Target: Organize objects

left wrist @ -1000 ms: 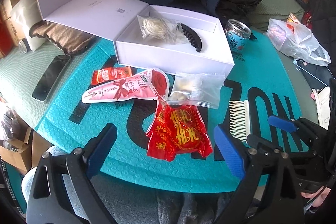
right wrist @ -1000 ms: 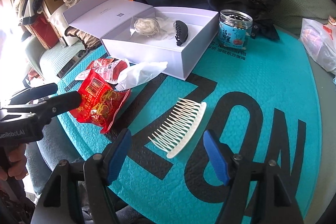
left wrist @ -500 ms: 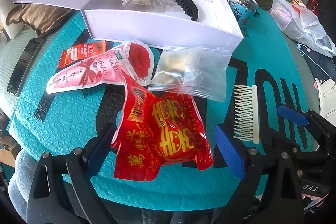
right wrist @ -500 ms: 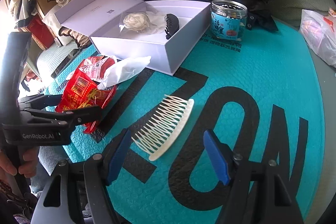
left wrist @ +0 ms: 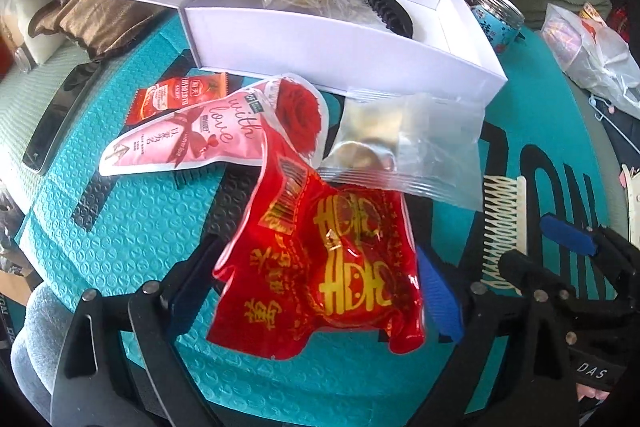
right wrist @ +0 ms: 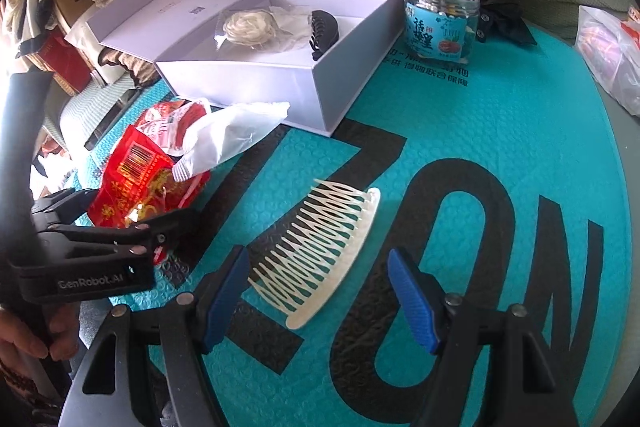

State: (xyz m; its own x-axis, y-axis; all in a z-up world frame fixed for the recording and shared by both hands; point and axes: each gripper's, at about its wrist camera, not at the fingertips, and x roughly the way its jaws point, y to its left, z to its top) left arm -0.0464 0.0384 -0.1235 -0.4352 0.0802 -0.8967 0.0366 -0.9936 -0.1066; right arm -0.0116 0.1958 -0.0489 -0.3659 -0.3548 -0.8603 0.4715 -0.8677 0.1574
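left wrist view: the left hand-held gripper [left wrist: 316,291] straddles the red packet [left wrist: 320,267], which lies on the teal mat [left wrist: 120,227] at 6 o'clock from the white box [left wrist: 340,47]. its jaws are closing with the packet between them; the pads do not look pressed on it yet, so it is still released. the packet's top corner lies over the pink pouch [left wrist: 192,139], and the clear bag [left wrist: 408,147] overlaps the packet's upper edge at 12 o'clock. the packet looks light, puffy and glossy, so likely slippery and crinkly; a hold across its fuller lower body seems safer than on a thin sealed edge.

right wrist view: the right hand-held gripper [right wrist: 320,295] hangs spread and empty around the white comb [right wrist: 320,247], which lies flat on the mat at 6 o'clock from the box. the comb looks stiff, thin and light, with fine teeth that could snap; its solid curved spine is the place to pinch. a black hair claw [right wrist: 322,31] and a bagged cream flower [right wrist: 246,29] already sit in the box, with a jar [right wrist: 440,21] at its 3 o'clock.
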